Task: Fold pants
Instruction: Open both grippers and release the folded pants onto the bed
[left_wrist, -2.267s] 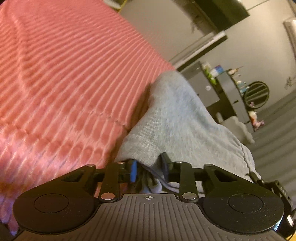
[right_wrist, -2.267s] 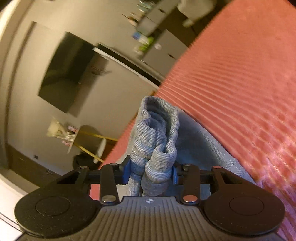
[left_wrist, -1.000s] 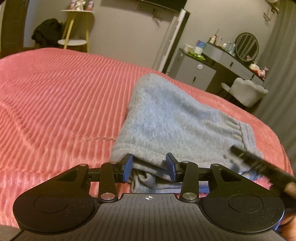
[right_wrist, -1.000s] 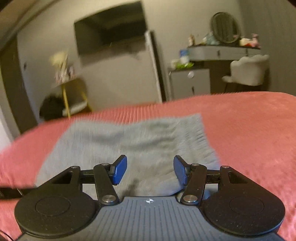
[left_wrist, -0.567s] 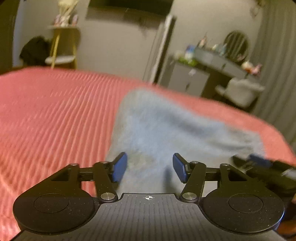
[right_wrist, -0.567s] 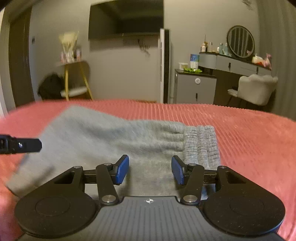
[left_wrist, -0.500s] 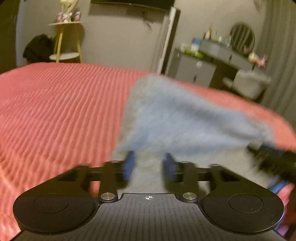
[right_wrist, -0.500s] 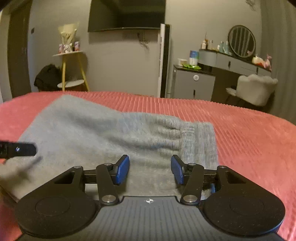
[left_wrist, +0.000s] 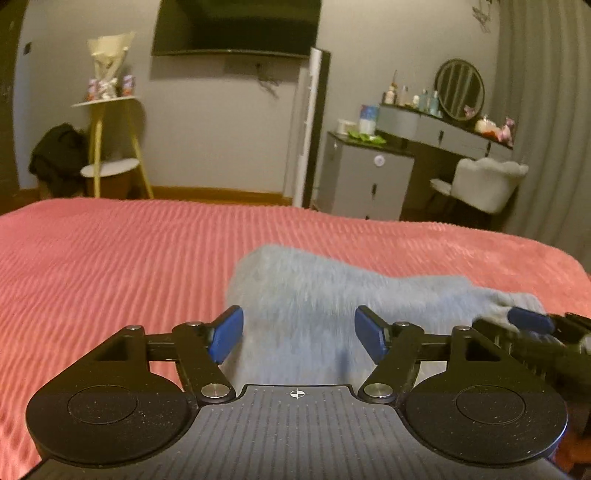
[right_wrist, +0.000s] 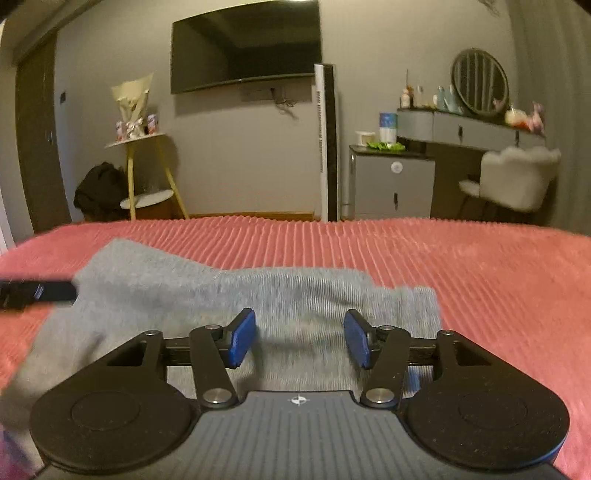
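Grey sweatpants (left_wrist: 332, 295) lie folded flat on the pink ribbed bedspread (left_wrist: 110, 266). My left gripper (left_wrist: 298, 334) hovers just short of their near left edge. Its jaws are opening wide, and the cloth shows beyond the gap, with no pad touching it. My right gripper (right_wrist: 299, 339) stands over the waistband end of the pants (right_wrist: 184, 291); its jaws are opening too and grip nothing. Each gripper shows in the other's view: the right gripper (left_wrist: 532, 328) at the pants' right end, the left gripper (right_wrist: 37, 291) at their left end.
The bedspread (right_wrist: 480, 277) stretches away to the bed's far edge. Beyond it stand a yellow side table (left_wrist: 107, 147), a grey cabinet (left_wrist: 369, 177), a dressing table with a round mirror (right_wrist: 480, 81) and a white chair (right_wrist: 517, 177). A dark TV (right_wrist: 247, 44) hangs on the wall.
The left gripper let go of the pants' near edge, pulled back and spread its jaws wide. The right gripper also drew back, and the pants now lie flat on the bed.
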